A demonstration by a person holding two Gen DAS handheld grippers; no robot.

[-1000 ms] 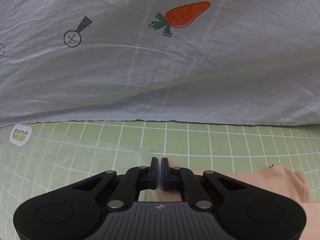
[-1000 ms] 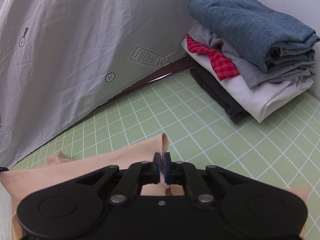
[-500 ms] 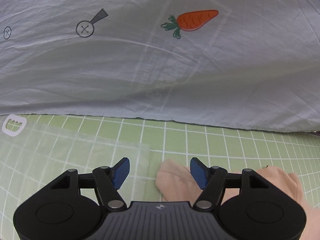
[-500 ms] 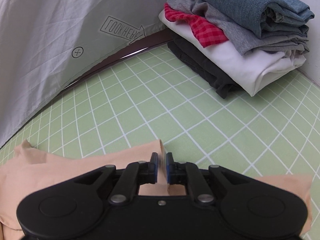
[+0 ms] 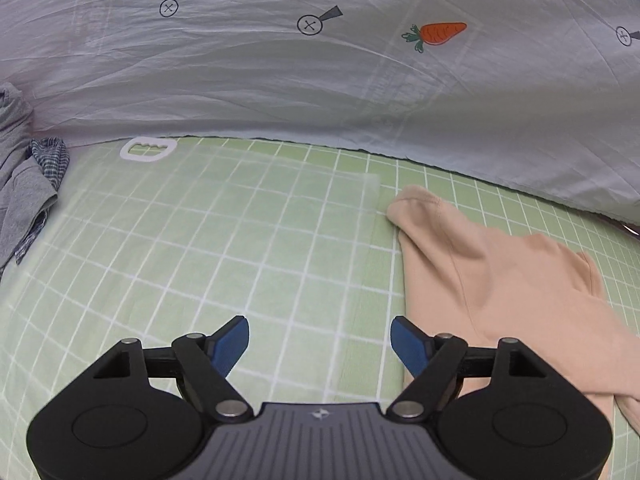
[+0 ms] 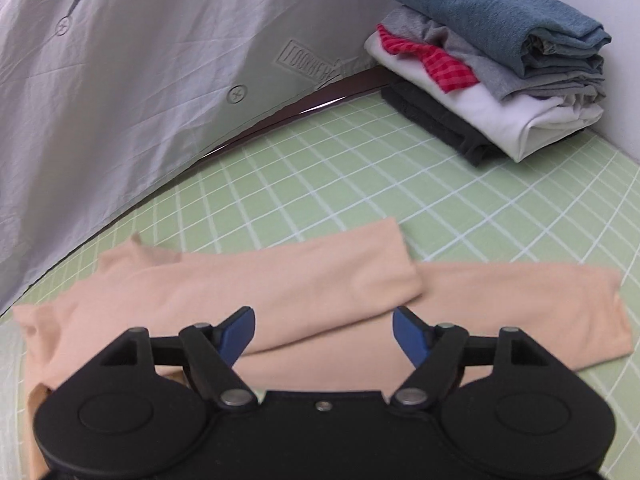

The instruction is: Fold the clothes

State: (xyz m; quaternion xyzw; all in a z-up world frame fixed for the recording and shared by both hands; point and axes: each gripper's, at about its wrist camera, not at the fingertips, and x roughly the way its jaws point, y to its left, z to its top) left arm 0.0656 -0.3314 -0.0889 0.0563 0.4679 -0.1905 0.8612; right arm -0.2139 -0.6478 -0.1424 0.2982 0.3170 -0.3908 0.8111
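A peach long-sleeved garment [image 6: 304, 284] lies flat on the green grid mat [image 6: 360, 184], one sleeve folded across the body. In the left wrist view the same peach garment [image 5: 492, 280] sits to the right of my left gripper [image 5: 319, 344], which hangs open above the mat with nothing between its blue pads. My right gripper [image 6: 323, 334] is open too, just over the garment's near edge and holding nothing.
A stack of folded clothes [image 6: 492, 64] stands at the far right corner. A white printed sheet [image 5: 320, 72] hangs behind the mat. A translucent folding board [image 5: 200, 240] with a white handle [image 5: 147, 148] lies left, and unfolded grey clothes [image 5: 20, 184] sit at the far left.
Both grippers have let go of the peach garment and opened. The garment now lies flat with its sleeve folded over. Both grippers have drawn back from it.
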